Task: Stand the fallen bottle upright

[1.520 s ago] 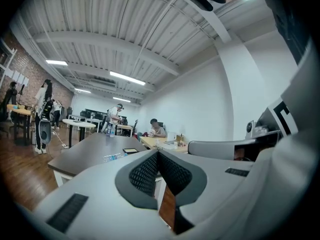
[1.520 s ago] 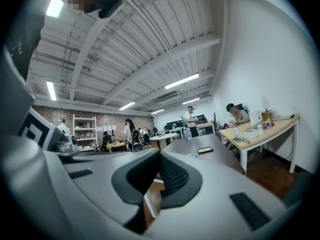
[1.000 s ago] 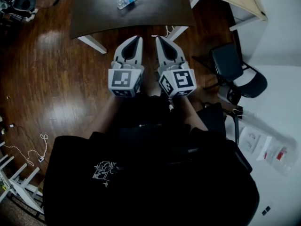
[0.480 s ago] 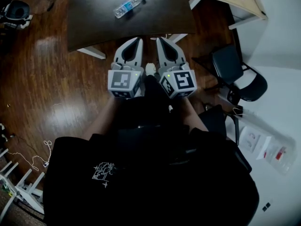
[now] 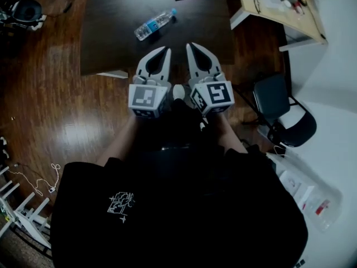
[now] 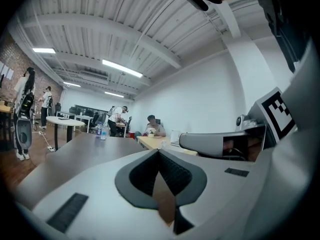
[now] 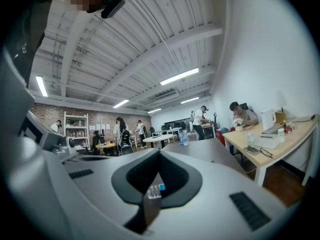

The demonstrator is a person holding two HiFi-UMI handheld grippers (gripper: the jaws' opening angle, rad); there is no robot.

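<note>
Head view: one fallen bottle [image 5: 154, 24]

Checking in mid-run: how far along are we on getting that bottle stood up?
Done: nothing yet. The bottle lies on its side on the dark table.
In hand: the left gripper and right gripper are side by side near the table's near edge, both shut and empty, short of the bottle.
Left: reach the bottle, open, grasp it, tip it upright, and release.
</note>
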